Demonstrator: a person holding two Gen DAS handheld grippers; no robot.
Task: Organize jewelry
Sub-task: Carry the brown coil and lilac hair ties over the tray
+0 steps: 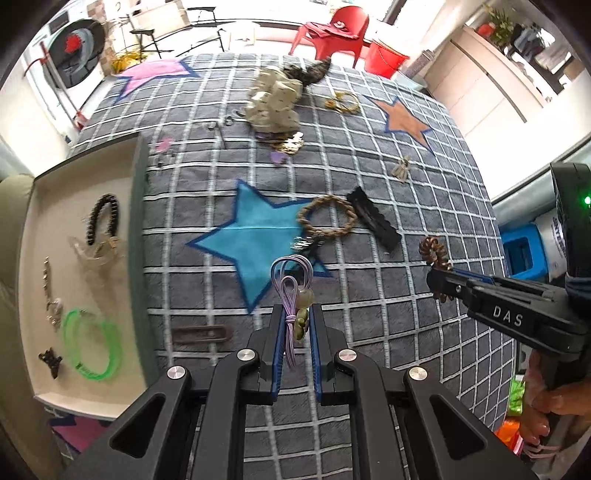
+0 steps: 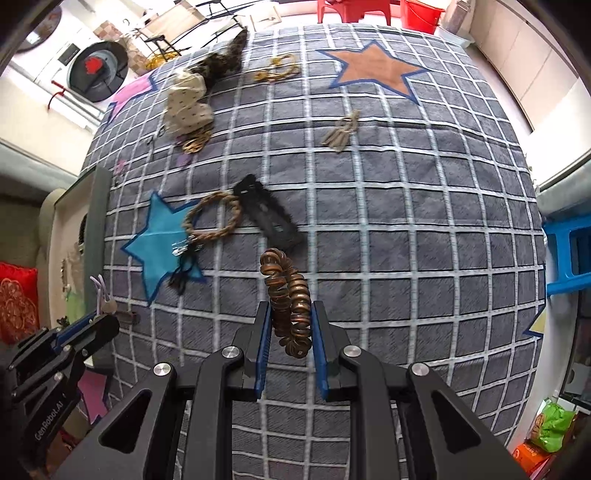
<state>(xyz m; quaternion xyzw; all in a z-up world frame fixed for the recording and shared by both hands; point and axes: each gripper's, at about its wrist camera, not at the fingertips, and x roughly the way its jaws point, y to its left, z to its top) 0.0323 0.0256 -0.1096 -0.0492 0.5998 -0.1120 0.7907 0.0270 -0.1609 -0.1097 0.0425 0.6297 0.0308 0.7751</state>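
- Left wrist view. Grey quilt with white grid (image 1: pixel 388 229) and coloured stars spreads across the surface; red plastic chair (image 1: pixel 338 31) and washing machine (image 1: pixel 75 51) stand beyond its far edge.
- Left hand-held gripper (image 1: pixel 295 325) clamped on a lilac elastic hair tie with pale beads (image 1: pixel 291 291); the loops stick up past the blue pads, clear of the quilt.
- Open cream tray (image 1: pixel 37 258) sits at the left edge of the quilt. In it: a black beaded bracelet (image 1: pixel 105 218), green bangles (image 1: pixel 92 345), a thin chain, a small dark clip.
- Loose on the quilt: braided tan rope ring (image 1: pixel 327 218) touching a black hair clip (image 1: pixel 375 218), brown snap clip (image 1: pixel 201 334) near the tray, a cloth heap (image 1: pixel 275 105) farther off.
- Right hand-held gripper (image 1: pixel 439 280) comes in from the right, held by a hand (image 1: pixel 554 410), with a brown spiral coil hair tie (image 1: pixel 434 251) at its tip.
- Right wrist view. Same quilt (image 2: pixel 406 240); orange star (image 2: pixel 376 68) at the far side, blue stool (image 2: pixel 569 254) off the right edge.
- Right hand-held gripper (image 2: pixel 291 325) clamped on the coil hair tie (image 2: pixel 288 299), which curls upward above the pads.
- Rope ring (image 2: pixel 214 218) and black clip (image 2: pixel 269 218) lie just beyond it; a small key-like bunch (image 2: pixel 341 133) well apart.
- Left hand-held gripper (image 2: pixel 99 321) at lower left, lilac tie (image 2: pixel 101 291) in its tips, beside the tray (image 2: pixel 59 221).
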